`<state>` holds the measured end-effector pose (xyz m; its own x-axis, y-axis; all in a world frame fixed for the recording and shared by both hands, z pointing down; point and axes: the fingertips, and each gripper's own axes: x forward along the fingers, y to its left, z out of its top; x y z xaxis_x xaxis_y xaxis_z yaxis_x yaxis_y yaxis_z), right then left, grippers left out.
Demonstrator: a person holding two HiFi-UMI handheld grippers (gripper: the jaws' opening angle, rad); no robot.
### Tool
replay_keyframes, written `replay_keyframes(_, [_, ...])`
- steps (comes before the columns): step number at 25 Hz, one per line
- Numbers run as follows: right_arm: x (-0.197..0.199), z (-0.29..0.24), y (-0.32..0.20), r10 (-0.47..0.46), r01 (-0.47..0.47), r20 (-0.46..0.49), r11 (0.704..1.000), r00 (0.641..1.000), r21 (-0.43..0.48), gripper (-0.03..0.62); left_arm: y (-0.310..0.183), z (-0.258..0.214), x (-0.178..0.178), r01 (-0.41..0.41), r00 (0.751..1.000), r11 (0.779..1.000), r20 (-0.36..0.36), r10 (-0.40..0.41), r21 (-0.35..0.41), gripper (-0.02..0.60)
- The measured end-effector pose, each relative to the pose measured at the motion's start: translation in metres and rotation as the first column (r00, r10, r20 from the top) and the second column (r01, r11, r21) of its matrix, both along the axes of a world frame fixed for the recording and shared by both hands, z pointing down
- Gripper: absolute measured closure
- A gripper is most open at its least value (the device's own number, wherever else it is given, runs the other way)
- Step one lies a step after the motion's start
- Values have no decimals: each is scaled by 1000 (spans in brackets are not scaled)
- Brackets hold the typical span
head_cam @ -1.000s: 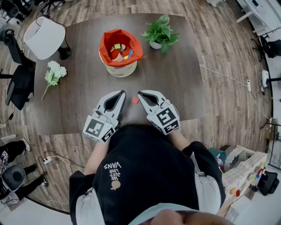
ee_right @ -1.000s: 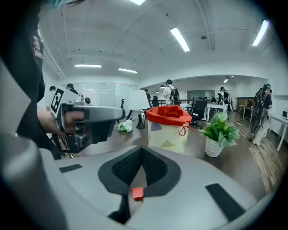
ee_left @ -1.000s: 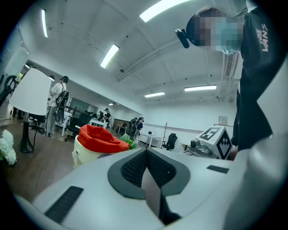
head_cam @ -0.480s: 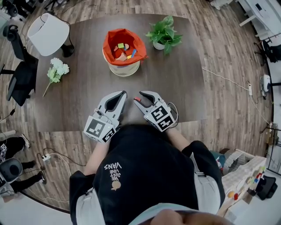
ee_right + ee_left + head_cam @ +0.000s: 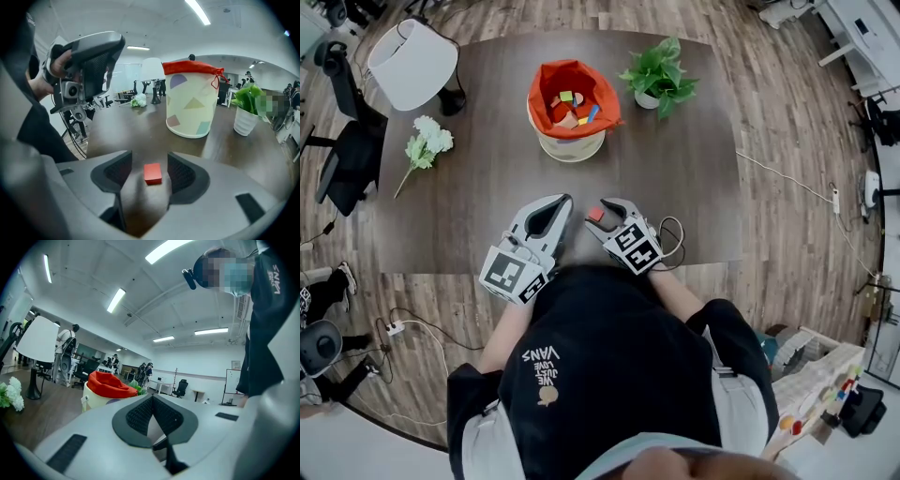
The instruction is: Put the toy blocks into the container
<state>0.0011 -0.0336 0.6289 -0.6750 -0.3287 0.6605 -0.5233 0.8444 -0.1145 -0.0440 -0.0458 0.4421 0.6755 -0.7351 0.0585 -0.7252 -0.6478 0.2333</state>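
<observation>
Toy block [image 5: 153, 173] is small, red and rectangular

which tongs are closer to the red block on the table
Right. The right tongs, whose jaws have just been opening, straddle the red block without pressing it. The left tongs sit shut, off to the block's left.

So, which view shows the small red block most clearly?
The right gripper view: the red block lies large and untouched between the right gripper's jaws, which have just been opening. The head view shows only a tiny red patch there. The left gripper view misses it.
</observation>
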Motion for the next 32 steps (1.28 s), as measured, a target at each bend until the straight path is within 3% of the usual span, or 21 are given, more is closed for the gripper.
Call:
replay_keyframes(28, [-1, 57, 1, -102, 89, -174, 993, 980, -80, 369, -7, -4, -3, 14, 1000, 1000, 6, -15, 6, 571])
replay_keyframes(32, [-1, 59, 1, -102, 90, -183, 993, 978, -73, 436, -7, -3, -2, 12, 1000, 1000, 6, -12, 5, 571])
